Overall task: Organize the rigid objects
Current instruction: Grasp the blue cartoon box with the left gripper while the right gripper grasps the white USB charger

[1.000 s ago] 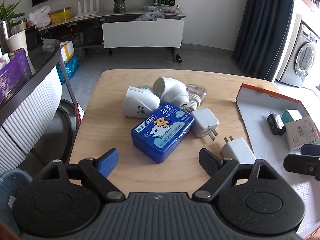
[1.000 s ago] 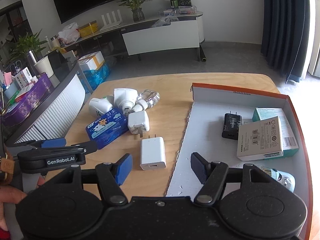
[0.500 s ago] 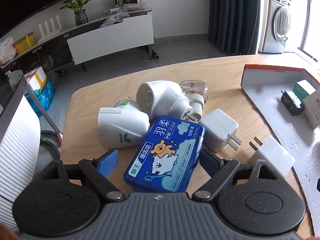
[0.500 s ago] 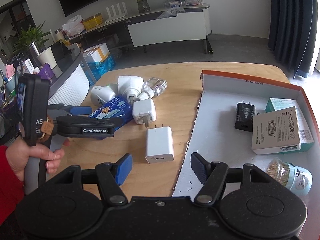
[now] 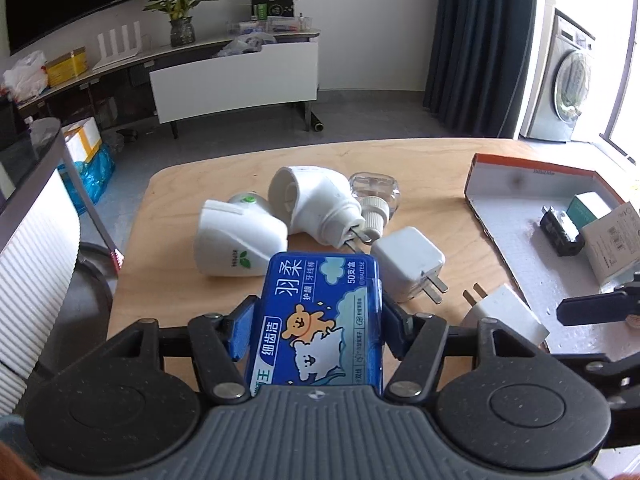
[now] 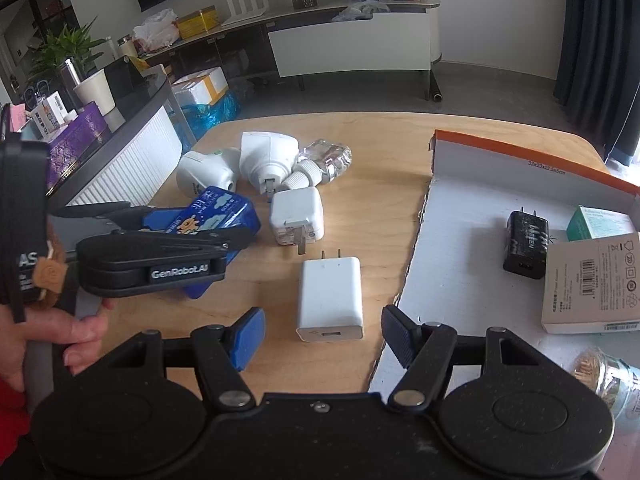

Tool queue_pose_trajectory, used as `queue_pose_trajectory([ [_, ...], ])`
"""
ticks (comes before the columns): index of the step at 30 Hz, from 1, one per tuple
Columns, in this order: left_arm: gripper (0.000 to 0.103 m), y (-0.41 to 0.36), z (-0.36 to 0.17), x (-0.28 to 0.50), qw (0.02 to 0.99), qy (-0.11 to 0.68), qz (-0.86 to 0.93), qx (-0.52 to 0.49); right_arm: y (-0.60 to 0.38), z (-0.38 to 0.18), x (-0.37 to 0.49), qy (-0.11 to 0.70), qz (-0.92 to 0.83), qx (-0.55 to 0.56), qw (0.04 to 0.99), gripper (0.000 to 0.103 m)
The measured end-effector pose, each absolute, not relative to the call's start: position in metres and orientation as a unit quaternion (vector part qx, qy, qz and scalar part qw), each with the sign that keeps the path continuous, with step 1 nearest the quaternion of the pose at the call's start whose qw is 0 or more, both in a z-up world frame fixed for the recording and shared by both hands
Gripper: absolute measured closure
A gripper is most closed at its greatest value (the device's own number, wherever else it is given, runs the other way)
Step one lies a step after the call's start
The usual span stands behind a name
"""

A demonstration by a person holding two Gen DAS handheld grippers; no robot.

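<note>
Blue floss box (image 5: 320,320) now between left jaws

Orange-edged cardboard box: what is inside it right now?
The cardboard box holds a black charger, a white carton lying over a green carton, and a toothpick jar. Whatever is under the cartons is hidden.

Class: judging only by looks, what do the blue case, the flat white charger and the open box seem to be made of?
Blue case: probably glossy hard plastic, with sheen and a printed label. Flat white charger: smooth matte plastic with metal prongs. Open box: cardboard, with a ragged torn edge and a fluted white liner.
</note>
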State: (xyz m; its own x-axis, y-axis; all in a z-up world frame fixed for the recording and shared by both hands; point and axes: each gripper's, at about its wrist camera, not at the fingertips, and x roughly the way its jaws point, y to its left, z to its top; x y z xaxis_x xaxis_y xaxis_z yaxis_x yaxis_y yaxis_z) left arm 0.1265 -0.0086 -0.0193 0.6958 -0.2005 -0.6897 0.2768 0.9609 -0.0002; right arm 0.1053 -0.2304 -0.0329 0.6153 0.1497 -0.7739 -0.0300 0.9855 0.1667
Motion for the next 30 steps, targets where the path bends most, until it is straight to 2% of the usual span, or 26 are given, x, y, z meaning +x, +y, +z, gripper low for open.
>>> queue_pose_trajectory([
  [4, 0.04, -0.001, -0.012, 0.11, 0.922, 0.372, -0.101, 0.034, -0.224, -0.039, 0.115, 0.435, 0.049, 0.048, 0.898, 0.026],
  [7, 0.04, 0.002, -0.01, 0.1, 0.923, 0.374, -0.088, 0.023, -0.221, -0.048, 0.123, 0.443, 0.042, 0.039, 0.895, 0.033],
  [8, 0.04, 0.002, -0.01, 0.098, 0.923, 0.376, -0.085, 0.021, -0.219, -0.051, 0.125, 0.446, 0.043, 0.035, 0.893, 0.037],
  [9, 0.04, 0.003, -0.009, 0.096, 0.923, 0.376, -0.081, 0.017, -0.218, -0.054, 0.128, 0.448, 0.043, 0.033, 0.892, 0.047],
  [10, 0.04, 0.003, -0.008, 0.094, 0.924, 0.375, -0.078, 0.014, -0.218, -0.056, 0.128, 0.447, 0.038, 0.03, 0.893, 0.052],
  [30, 0.04, 0.002, 0.014, 0.051, 0.933, 0.356, -0.048, -0.018, -0.206, -0.006, 0.074, 0.392, 0.053, 0.053, 0.917, 0.053],
])
